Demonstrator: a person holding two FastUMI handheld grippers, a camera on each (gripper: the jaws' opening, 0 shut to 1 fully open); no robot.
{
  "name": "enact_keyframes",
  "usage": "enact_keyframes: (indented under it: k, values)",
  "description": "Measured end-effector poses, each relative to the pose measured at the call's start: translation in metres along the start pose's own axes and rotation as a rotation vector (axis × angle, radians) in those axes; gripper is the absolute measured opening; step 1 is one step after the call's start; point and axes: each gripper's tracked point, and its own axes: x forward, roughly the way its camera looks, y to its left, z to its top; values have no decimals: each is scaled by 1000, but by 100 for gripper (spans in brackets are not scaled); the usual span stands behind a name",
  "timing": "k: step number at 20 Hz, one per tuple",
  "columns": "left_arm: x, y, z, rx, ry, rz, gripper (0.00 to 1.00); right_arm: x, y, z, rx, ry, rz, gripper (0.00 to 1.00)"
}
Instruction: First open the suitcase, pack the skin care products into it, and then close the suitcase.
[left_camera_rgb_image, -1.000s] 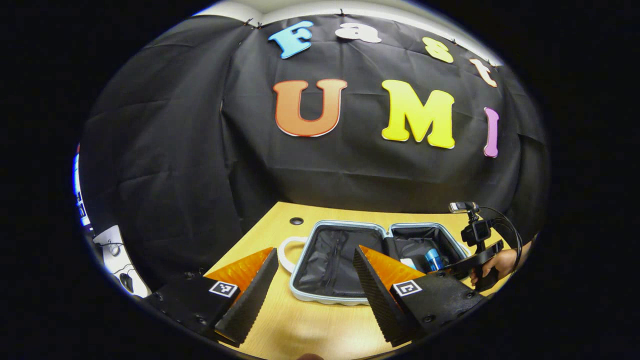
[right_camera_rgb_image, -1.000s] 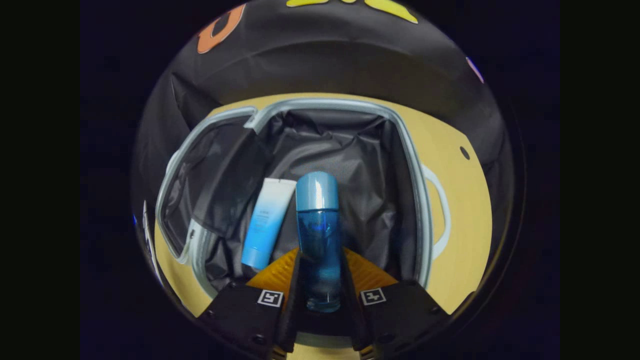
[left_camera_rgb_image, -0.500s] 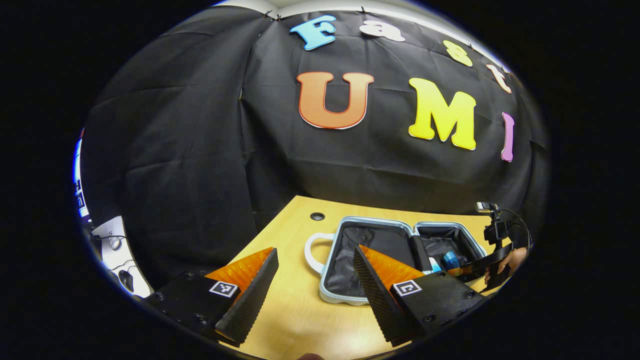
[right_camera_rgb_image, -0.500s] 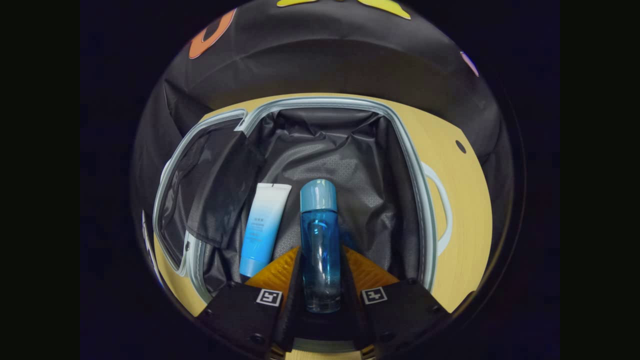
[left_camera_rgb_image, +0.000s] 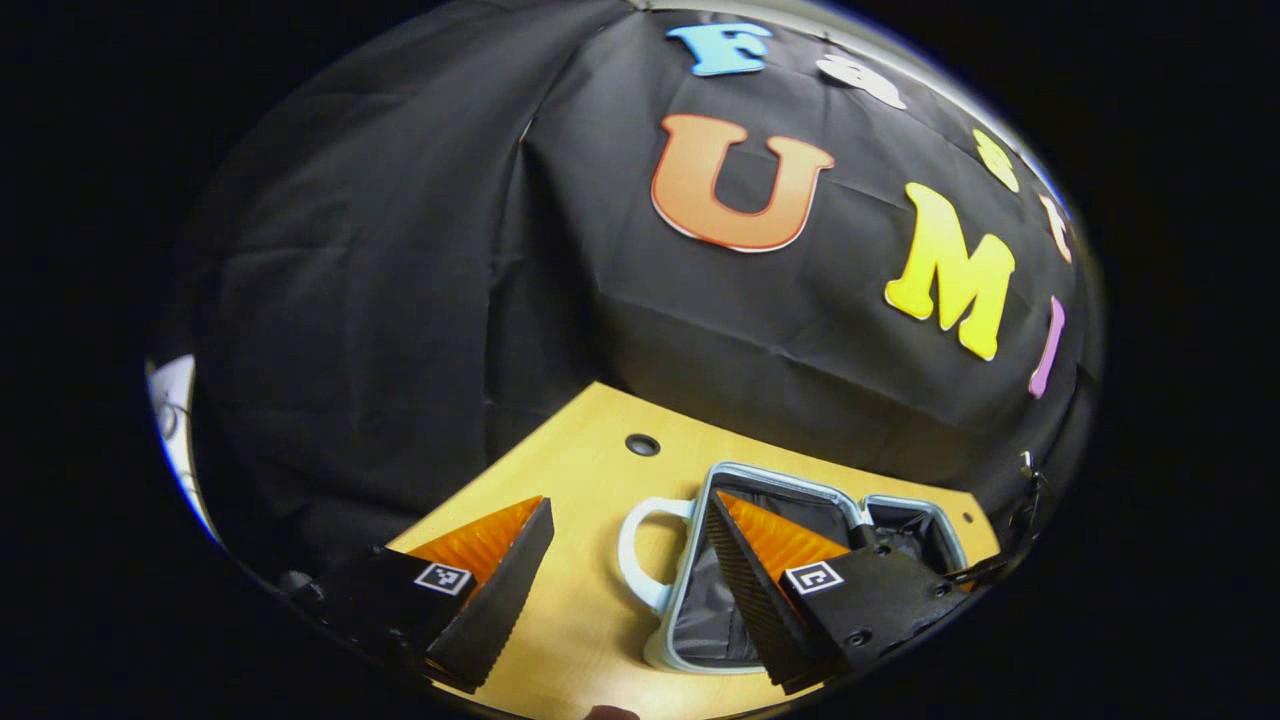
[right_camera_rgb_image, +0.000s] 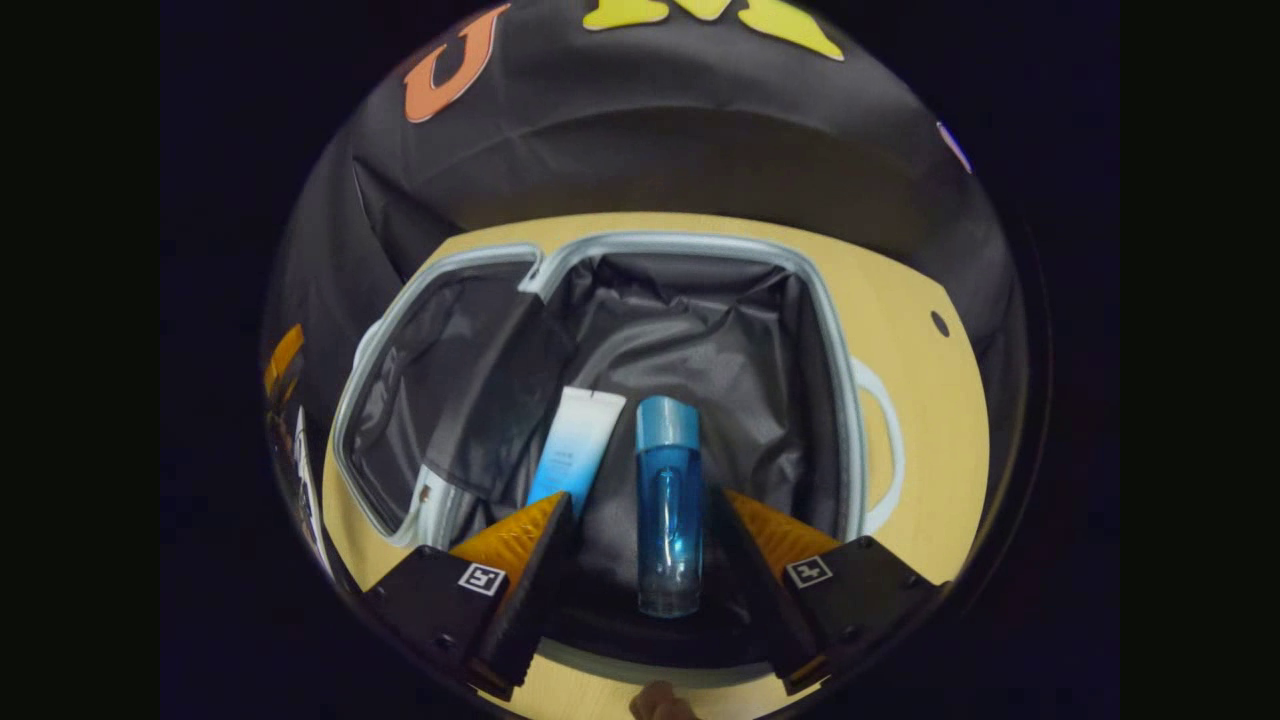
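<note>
Here the suitcase (right_camera_rgb_image: 835, 330) lies open on the worktop (right_camera_rgb_image: 940, 420), and inside its near half a blue bottle (right_camera_rgb_image: 668, 500) rests on the dark lining with a tube (right_camera_rgb_image: 575, 450) just beside it. The right tongs (right_camera_rgb_image: 640, 525) are spread, a finger on either side of the bottle and neither touching it. The left tongs (left_camera_rgb_image: 625, 560) are spread too, above the worktop near the suitcase's white handle (left_camera_rgb_image: 640, 545).

A light wooden bench (left_camera_rgb_image: 590, 480) with a round hole (left_camera_rgb_image: 641, 444) stretches ahead of the claw; creased black cloth wall (left_camera_rgb_image: 400, 280) rises beyond.
</note>
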Motion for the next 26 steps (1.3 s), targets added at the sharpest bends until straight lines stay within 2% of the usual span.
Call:
enact_keyframes:
  k: [3,4,5,7,8,9,10,13,15,17,19,20,21,22,24,25,26]
  values:
    - [35,11,-31,-127,91,-7,98,-54,5,26,-11,-93,34,83]
    - [46,11,-49,-173,137,-23,100,-74,5,35,-19,-130,40,80]
    - [52,12,-65,-207,185,-26,98,-96,3,42,-22,-165,47,82]
    - [61,14,-84,-276,248,-29,96,-136,-4,48,-23,-221,44,79]
    - [66,14,-89,-331,253,-33,96,-154,-9,47,-16,-241,43,82]
    - [69,11,-92,-386,257,-43,93,-171,-15,45,-2,-255,39,79]
    - [71,12,-94,-419,258,-39,88,-184,-21,40,16,-262,30,80]
    - [79,1,-93,-525,246,-81,30,-219,-46,23,79,-276,-10,82]
    - [81,-1,-94,-568,236,-89,17,-240,-64,17,121,-292,-51,79]
    - [79,-2,-93,-580,230,-103,13,-260,-81,12,155,-313,-89,82]
    - [78,-2,-89,-566,221,-82,8,-279,-94,9,162,-344,-123,82]
    - [75,-2,-88,-534,219,-64,7,-286,-102,9,159,-364,-137,83]
    - [72,-4,-86,-495,212,-41,6,-294,-106,8,154,-380,-145,79]
    - [71,-5,-82,-457,208,-19,6,-298,-110,6,150,-392,-155,82]
    - [65,-8,-65,-395,177,19,6,-308,-114,5,141,-413,-156,83]
    - [62,-13,-55,-374,158,30,6,-313,-117,4,136,-424,-157,79]
    - [56,-18,-44,-347,140,36,6,-315,-117,6,134,-435,-147,83]
